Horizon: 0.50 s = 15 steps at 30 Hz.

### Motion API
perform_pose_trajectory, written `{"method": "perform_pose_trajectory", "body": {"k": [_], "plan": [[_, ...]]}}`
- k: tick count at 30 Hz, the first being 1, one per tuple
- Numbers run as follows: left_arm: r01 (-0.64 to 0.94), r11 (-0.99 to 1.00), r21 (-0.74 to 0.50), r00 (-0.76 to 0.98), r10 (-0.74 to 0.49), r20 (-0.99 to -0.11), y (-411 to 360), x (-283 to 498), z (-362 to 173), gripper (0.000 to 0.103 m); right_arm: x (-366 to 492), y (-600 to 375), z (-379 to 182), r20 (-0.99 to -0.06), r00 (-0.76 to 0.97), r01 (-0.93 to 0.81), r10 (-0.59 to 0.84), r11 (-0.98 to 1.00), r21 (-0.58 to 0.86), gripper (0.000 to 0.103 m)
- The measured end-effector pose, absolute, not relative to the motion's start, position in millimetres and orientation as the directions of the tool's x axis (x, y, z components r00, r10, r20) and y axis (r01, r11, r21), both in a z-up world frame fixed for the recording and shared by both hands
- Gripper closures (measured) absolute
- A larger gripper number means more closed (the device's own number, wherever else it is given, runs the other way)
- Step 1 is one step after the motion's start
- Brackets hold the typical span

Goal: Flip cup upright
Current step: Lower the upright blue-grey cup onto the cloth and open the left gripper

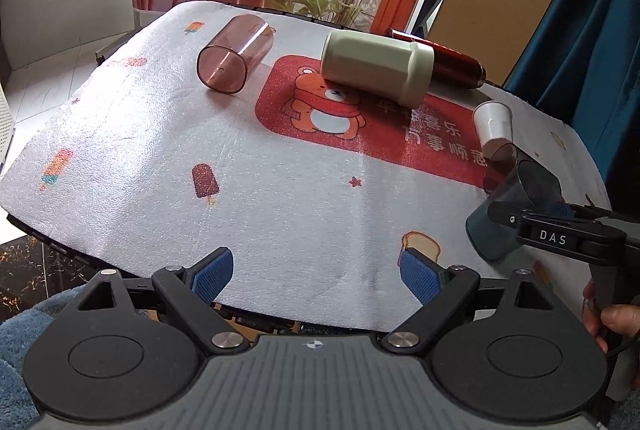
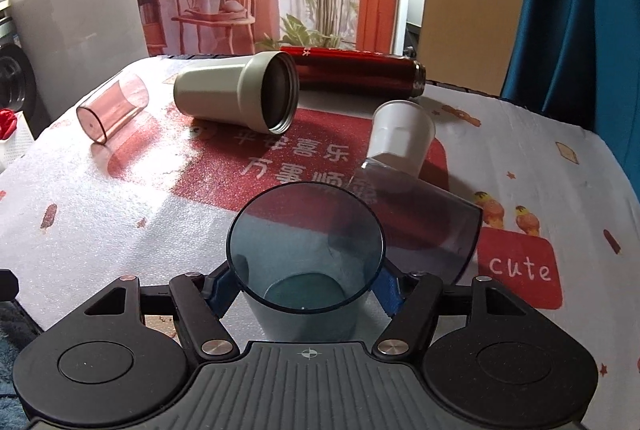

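Observation:
My right gripper is shut on a clear blue cup and holds it nearly upright, mouth up and tilted toward the camera, just above the table's near edge. The left wrist view shows the same blue cup in the right gripper at the far right. My left gripper is open and empty over the near edge of the table. A pink clear cup lies on its side at the back left.
A cream mug, a red flask, a white paper cup and a dark clear cup all lie on their sides on the printed tablecloth. A blue curtain hangs at the right.

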<state>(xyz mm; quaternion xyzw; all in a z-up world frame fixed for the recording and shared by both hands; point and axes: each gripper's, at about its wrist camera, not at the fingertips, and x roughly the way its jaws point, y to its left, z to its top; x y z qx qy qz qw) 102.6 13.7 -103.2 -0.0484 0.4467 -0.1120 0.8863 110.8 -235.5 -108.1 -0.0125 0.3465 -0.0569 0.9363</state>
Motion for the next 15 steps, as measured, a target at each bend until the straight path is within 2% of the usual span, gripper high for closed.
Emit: {"method": "perform_pose_trajectory", "body": {"k": [15], "plan": [[0.140, 0.970, -0.198, 0.582, -0.243, -0.776, 19.1, 101.8, -102.1, 0.011, 121.6, -190.9, -109.6, -0.637, 0.768, -0.012, -0.065, 0.993, -0.117, 0.039]]}}
